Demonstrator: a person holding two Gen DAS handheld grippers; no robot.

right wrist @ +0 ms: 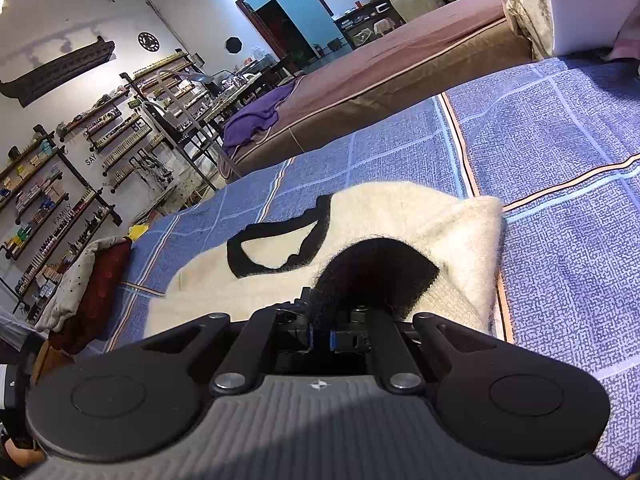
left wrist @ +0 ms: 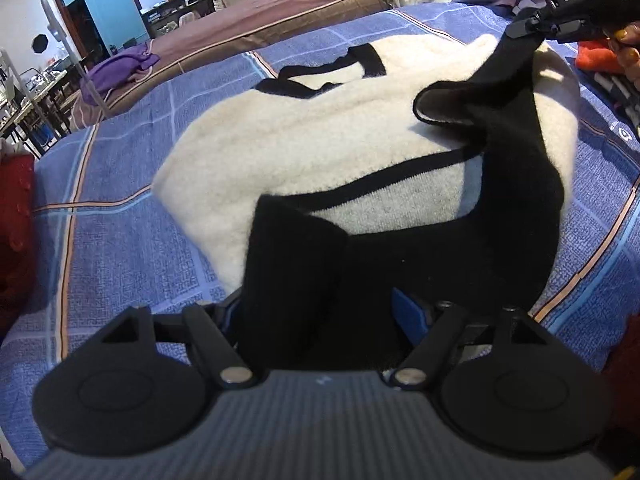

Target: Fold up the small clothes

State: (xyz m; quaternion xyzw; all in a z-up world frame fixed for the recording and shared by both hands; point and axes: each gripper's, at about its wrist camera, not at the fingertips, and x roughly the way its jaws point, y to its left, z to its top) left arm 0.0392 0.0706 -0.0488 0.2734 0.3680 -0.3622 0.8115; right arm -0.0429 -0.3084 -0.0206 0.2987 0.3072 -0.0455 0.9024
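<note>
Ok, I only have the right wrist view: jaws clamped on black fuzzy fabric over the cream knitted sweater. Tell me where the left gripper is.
Observer: The left gripper is at the cream knitted sweater's edge nearest its camera, with the black fuzzy fabric bunched between its fingers.
Operator: Say whether it grips.
Observer: Cannot tell. The fabric fills the gap, but where the pads meet it is hidden.
Operator: Describe the stretch between us.
Observer: The black fabric rises off the sweater in one band up to the right gripper, which pinches its tip.
</note>
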